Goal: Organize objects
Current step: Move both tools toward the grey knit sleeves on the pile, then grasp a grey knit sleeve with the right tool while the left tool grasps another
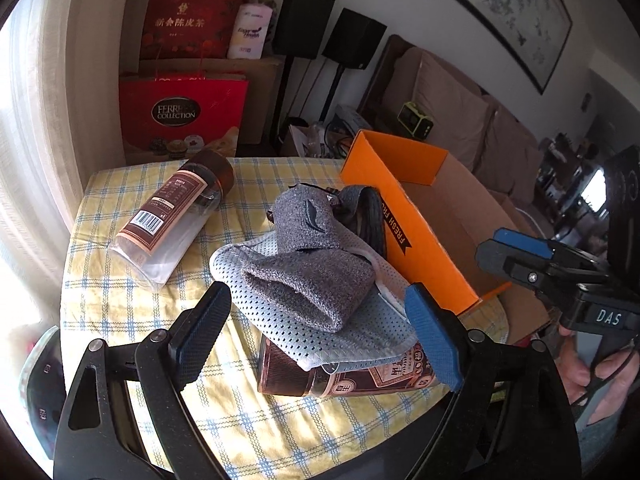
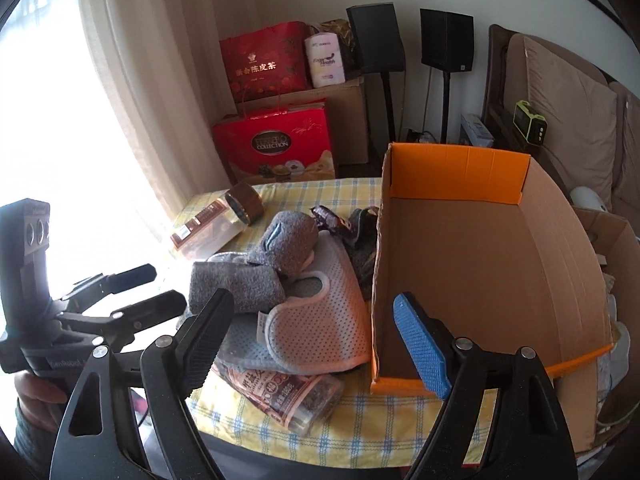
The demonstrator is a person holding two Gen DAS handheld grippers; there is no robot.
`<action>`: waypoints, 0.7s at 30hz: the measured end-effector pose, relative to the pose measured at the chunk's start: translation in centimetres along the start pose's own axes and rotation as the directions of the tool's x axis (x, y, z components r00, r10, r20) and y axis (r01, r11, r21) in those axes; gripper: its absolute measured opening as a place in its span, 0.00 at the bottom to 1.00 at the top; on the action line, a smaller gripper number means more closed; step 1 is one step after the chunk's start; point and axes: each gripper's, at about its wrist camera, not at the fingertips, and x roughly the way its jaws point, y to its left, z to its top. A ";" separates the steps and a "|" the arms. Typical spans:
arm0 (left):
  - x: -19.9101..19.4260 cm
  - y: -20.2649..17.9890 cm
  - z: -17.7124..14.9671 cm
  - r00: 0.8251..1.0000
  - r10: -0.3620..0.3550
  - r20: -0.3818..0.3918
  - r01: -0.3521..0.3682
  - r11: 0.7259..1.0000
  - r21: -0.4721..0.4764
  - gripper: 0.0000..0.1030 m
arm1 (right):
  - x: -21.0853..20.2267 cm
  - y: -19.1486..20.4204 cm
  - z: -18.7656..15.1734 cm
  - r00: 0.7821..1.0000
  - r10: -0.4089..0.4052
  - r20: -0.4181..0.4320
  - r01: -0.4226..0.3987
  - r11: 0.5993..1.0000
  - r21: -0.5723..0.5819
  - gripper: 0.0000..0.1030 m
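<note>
A pile of cloth lies on the checked tablecloth: grey knit sleeves [image 1: 308,276] [image 2: 256,276] on a pale mesh pad [image 1: 280,320] [image 2: 320,320], with a dark strap [image 1: 370,216] behind. A brown-labelled jar [image 1: 344,376] [image 2: 288,396] lies under the pile. A second clear jar with a brown lid [image 1: 172,212] [image 2: 218,220] lies on its side at the far left. An empty orange cardboard box [image 1: 404,216] [image 2: 480,264] stands to the right. My left gripper [image 1: 320,332] is open just before the pile. My right gripper [image 2: 316,340] is open over the box's near left corner.
The table [image 1: 132,304] [image 2: 380,412] has its near edge just under the grippers. Red gift bags [image 1: 180,116] [image 2: 276,144], two black speakers [image 1: 352,38] and a brown sofa [image 1: 460,120] stand beyond. Another open carton [image 2: 616,248] sits right of the orange box.
</note>
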 end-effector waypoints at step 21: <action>4.0 -2.7 1.0 0.990 0.005 -0.143 0.009 0.995 0.097 0.14 | 15.4 0.7 7.0 0.932 0.073 -0.354 -0.045 0.995 0.086 0.81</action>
